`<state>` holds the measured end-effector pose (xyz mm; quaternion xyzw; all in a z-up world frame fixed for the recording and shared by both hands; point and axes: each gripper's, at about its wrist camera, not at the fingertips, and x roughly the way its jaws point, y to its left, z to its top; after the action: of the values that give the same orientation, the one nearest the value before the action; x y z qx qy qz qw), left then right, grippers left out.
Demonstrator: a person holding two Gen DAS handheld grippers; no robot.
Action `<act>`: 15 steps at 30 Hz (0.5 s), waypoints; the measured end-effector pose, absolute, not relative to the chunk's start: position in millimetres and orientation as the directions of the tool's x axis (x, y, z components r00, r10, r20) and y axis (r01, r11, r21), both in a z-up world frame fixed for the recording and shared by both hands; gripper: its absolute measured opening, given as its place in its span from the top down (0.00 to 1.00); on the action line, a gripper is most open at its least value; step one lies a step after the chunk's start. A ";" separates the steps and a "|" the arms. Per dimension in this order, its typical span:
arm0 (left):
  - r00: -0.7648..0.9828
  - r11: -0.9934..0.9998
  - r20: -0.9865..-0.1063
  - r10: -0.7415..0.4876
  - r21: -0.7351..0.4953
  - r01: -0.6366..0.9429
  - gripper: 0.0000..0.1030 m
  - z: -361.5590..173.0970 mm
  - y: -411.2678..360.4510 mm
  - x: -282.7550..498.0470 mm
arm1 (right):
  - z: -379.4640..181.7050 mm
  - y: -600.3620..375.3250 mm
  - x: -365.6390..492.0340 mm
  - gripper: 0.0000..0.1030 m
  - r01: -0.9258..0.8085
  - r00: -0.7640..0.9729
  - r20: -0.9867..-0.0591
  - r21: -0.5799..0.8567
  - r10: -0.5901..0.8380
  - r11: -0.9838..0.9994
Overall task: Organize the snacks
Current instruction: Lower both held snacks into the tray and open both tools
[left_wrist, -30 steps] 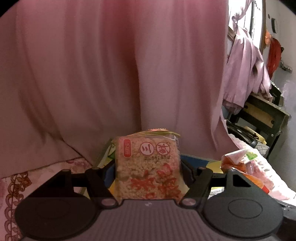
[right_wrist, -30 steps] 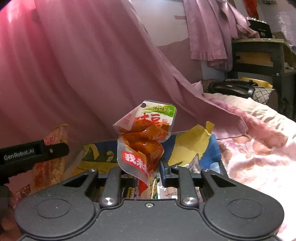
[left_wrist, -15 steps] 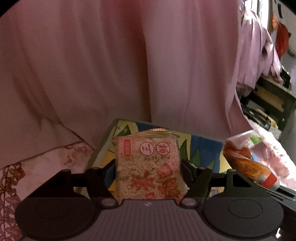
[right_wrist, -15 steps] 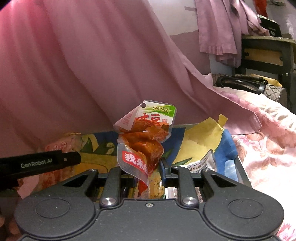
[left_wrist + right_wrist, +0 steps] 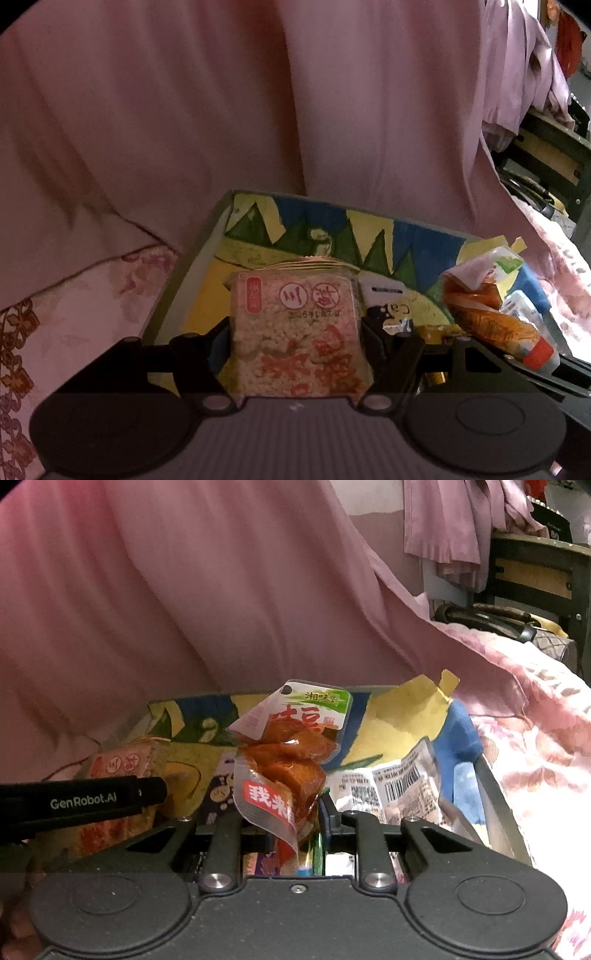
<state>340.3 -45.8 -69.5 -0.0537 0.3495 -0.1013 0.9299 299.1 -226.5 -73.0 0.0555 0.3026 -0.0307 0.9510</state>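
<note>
My left gripper (image 5: 295, 334) is shut on a square clear packet of puffed rice cake (image 5: 295, 332) with red print, held upright over the near left part of a painted open box (image 5: 369, 240). My right gripper (image 5: 295, 812) is shut on an orange tofu snack pouch (image 5: 284, 760) with a green-and-white top, held upright above the same box (image 5: 391, 716). In the right wrist view the left gripper's black finger (image 5: 92, 801) and its rice cake packet (image 5: 125, 764) show at the left. The tofu pouch (image 5: 491, 314) also shows at the right of the left wrist view.
The box holds several snack packets, among them a white one with a barcode (image 5: 391, 790). It rests on a floral pink bedspread (image 5: 535, 746). A pink curtain (image 5: 221, 110) hangs close behind. A dark desk (image 5: 535, 576) and a black bag (image 5: 487, 620) stand at the far right.
Both grippers have sunk toward the box with their packets still held. More of the box's painted inside now shows in both views, and the left gripper's finger has come further into the right wrist view.
</note>
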 end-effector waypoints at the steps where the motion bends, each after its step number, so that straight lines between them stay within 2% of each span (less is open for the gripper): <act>1: 0.735 0.974 -0.640 -0.225 -0.169 0.151 0.28 -69.0 -45.4 339.6 | -73.8 -227.0 298.9 0.76 0.093 0.814 -0.581 0.087 -0.025 0.992; 8: 0.728 0.973 -0.647 -0.226 -0.184 0.139 0.28 -71.4 -42.6 339.5 | -76.0 -227.3 299.6 0.76 0.093 0.808 -0.588 0.089 -0.023 0.992; 11: 0.727 0.973 -0.649 -0.225 -0.184 0.137 0.27 -71.4 -42.3 339.2 | -75.9 -227.3 300.7 0.71 0.096 0.807 -0.590 0.089 -0.025 0.991; 15: 0.719 0.975 -0.660 -0.220 -0.177 0.136 0.27 -71.0 -43.3 340.0 | -74.0 -228.5 300.7 0.71 0.100 0.810 -0.586 0.087 -0.031 0.991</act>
<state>340.0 -43.3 -71.0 -0.0579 0.3625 -0.0962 0.9252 300.7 -228.5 -74.0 0.0570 0.3062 -0.0345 0.9496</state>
